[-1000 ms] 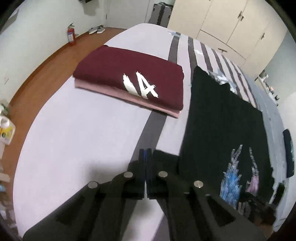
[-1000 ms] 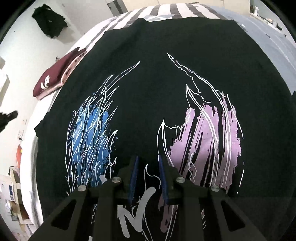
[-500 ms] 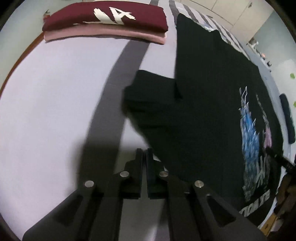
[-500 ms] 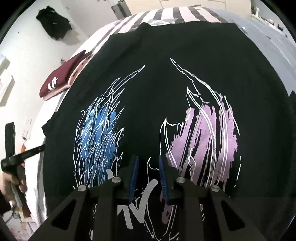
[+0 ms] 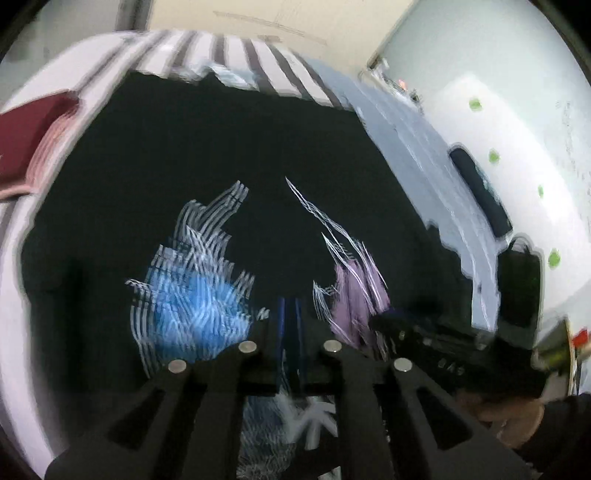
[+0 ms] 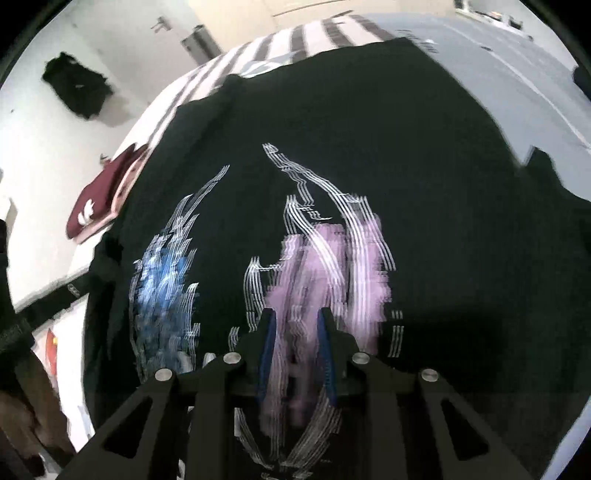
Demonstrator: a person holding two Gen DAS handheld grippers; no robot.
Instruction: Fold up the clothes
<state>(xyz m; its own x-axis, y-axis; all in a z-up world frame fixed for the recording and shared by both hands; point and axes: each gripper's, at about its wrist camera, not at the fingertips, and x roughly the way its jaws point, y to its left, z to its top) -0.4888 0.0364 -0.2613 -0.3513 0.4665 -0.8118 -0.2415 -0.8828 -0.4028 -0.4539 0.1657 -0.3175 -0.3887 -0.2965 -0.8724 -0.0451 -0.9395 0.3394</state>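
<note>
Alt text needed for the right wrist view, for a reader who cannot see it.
A black T-shirt with a blue and purple flame-like print lies spread flat on a bed with striped bedding, blurred by motion. The right gripper hangs over the purple print, jaws slightly apart. Folded maroon clothes lie at left.

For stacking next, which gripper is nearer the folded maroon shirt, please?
Left. The left gripper hovers over the black shirt, right of the folded maroon shirt; the right gripper hovers farther right.
</note>
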